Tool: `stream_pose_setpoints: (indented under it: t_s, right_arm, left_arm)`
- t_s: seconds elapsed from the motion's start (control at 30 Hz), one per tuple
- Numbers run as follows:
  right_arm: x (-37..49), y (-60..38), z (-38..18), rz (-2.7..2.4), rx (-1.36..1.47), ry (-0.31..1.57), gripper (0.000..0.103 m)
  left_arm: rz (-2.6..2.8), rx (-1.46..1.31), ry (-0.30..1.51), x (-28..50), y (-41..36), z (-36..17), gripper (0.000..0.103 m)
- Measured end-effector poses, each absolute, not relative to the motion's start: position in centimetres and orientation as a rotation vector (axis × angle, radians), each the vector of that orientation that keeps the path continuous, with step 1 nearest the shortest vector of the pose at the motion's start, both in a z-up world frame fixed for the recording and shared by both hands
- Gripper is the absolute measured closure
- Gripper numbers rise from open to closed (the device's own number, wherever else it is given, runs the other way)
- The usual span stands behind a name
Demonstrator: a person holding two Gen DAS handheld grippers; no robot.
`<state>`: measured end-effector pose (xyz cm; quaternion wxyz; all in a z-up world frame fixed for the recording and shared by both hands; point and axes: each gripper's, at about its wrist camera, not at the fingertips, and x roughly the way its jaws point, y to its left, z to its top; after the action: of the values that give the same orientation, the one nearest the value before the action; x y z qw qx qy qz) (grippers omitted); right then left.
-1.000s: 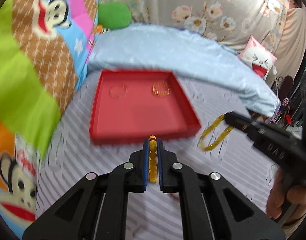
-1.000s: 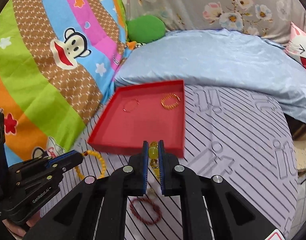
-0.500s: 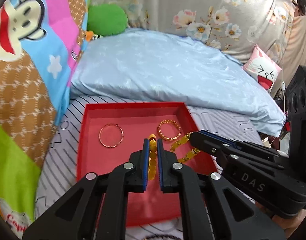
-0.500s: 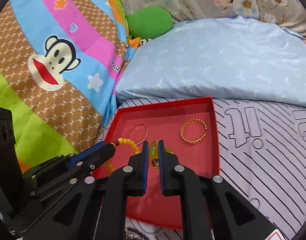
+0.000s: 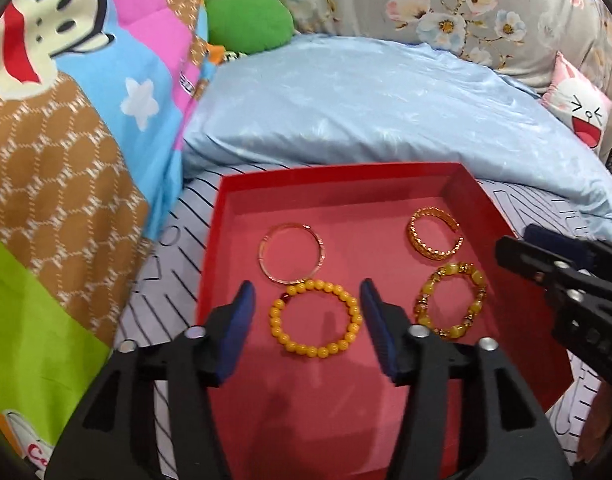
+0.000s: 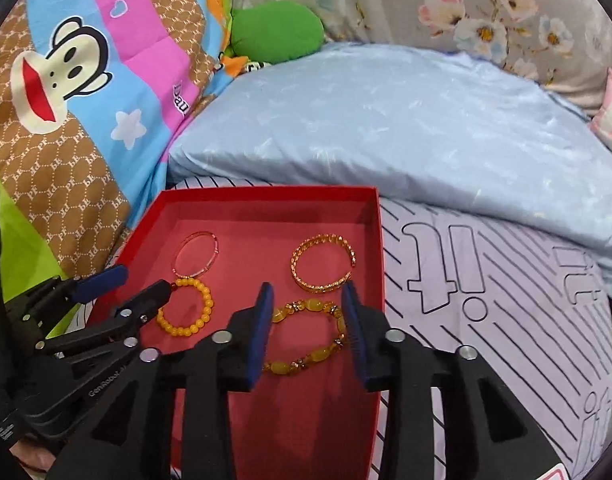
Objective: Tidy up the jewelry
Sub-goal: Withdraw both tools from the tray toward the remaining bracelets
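A red tray (image 5: 481,200) (image 6: 266,194) lies on the bed. In it lie a thin rose-gold bangle (image 5: 290,253) (image 6: 195,252), a gold chain cuff (image 5: 434,237) (image 6: 323,263), a yellow bead bracelet (image 5: 315,317) (image 6: 184,307) and an amber stone bracelet (image 5: 451,299) (image 6: 306,336). My left gripper (image 5: 307,300) is open and empty, its fingers on either side of the yellow bead bracelet. My right gripper (image 6: 307,300) is open and empty over the amber bracelet.
The tray sits on a lilac striped sheet (image 6: 485,300). A pale blue pillow (image 5: 365,100) lies behind it. A colourful monkey-print quilt (image 5: 66,140) rises at the left. A green plush (image 6: 278,32) and a floral pillow (image 5: 465,8) are at the back.
Both grippers opened and let their bracelets drop into the tray: the yellow bead one from the left, the amber one from the right. Both moved closer over the tray.
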<state>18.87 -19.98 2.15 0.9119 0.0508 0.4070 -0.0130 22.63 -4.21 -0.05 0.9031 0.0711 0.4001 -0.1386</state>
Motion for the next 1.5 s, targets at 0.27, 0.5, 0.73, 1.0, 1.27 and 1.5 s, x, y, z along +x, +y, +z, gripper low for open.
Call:
stream_pose_setpoints:
  t_s: [0.27, 0.5, 0.73, 1.0, 1.27, 1.5]
  right_arm:
    - [14.5, -19.4, 3.2, -0.006, 0.122, 0.826, 0.061]
    - [10.1, -19.3, 3.3, -0.003, 0.142, 0.836, 0.059]
    - [5.2, -19.0, 2.6, -0.002, 0.131, 0.865, 0.059]
    - [0.1, -18.5, -0.2, -0.006, 0.154, 0.936, 0.059]
    - [-2.8, -18.3, -2.4, -0.010, 0.184, 0.987, 0.059]
    - [-3.7, -18.3, -3.2, -0.009, 0.192, 1.005, 0.059]
  left_arm:
    - [-0.210, 0.186, 0.816, 20.0, -4.1, 1.4, 0.049]
    - [-0.174, 0.204, 0.832, 16.3, -3.3, 1.9, 0.049]
    - [-0.162, 0.149, 0.854, 12.3, -1.3, 2.1, 0.049]
    - [-0.149, 0.105, 0.924, 8.4, 0.8, 0.1, 0.049]
    - [-0.211, 0.081, 1.001, 4.8, 0.1, -3.1, 0.049]
    - [-0.253, 0.077, 1.028, 3.9, -1.2, -4.7, 0.050]
